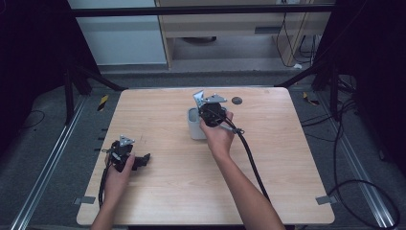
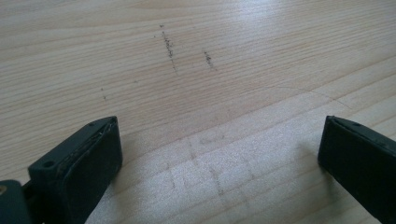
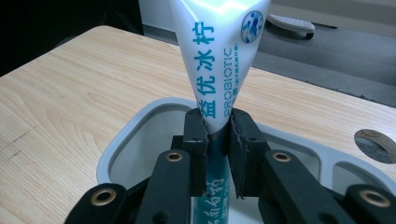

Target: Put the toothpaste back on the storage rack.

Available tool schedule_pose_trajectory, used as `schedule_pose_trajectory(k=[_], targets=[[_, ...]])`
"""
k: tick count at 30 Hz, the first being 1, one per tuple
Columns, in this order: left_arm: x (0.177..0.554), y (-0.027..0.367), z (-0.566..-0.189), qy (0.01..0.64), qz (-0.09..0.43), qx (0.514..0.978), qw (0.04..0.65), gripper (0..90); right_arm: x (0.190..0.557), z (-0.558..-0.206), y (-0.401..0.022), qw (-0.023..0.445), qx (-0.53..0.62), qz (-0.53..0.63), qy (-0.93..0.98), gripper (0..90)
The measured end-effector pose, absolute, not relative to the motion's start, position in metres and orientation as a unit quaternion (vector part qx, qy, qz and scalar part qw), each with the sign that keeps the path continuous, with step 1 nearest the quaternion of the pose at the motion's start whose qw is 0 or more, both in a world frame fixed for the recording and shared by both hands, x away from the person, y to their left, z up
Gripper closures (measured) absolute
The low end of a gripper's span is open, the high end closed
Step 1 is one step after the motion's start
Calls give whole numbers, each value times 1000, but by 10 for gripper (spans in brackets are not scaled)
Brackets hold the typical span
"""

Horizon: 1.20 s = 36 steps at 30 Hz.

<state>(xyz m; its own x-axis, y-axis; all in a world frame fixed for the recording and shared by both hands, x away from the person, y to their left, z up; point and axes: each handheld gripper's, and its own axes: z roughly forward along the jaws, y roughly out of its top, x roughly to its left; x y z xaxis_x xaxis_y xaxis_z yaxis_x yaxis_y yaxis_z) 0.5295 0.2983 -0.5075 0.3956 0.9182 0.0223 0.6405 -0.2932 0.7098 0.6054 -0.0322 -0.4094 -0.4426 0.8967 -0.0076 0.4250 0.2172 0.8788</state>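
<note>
right gripper point(image 3: 217, 140) clamping toothpaste tube point(image 3: 219, 56) upright, long axis vertical, lower end pointing down into grey holder point(image 3: 140, 126) directly beneath. left gripper point(image 2: 219, 154) idling wide open over table point(image 2: 233, 56), well apart.

- Left tool point(image 1: 141, 161) sits low near the person's side, gripped by the left hand point(image 1: 116, 173); its 2 jaws stand wide apart, nothing between them.
- Left forearm enters from the bottom edge.
- Right tool point(image 3: 217, 140) is held farther forward by the right hand point(image 1: 218, 135), arm stretched out; its jaws are clamped on a tube point(image 3: 216, 60).
</note>
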Motion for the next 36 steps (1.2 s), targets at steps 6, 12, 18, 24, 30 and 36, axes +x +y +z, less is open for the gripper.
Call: schedule_pose_trajectory(k=[6,12,18,24,30,36], targets=[[529,298,-508,504,220,773,316,0,606,-410,-33,270,453,434,730,776],[529,298,-508,504,220,773,316,0,607,-410,-33,267,454,436,730,770],[529,298,-508,504,220,773,316,0,606,-409,-33,266,455,440,727,755],[529,298,-508,504,220,773,316,0,606,-409,-33,265,453,440,729,747],[529,298,-508,504,220,773,316,0,605,-408,-33,266,449,441,730,739],[529,298,-508,504,220,773,316,0,603,-407,-32,266,444,441,733,734]])
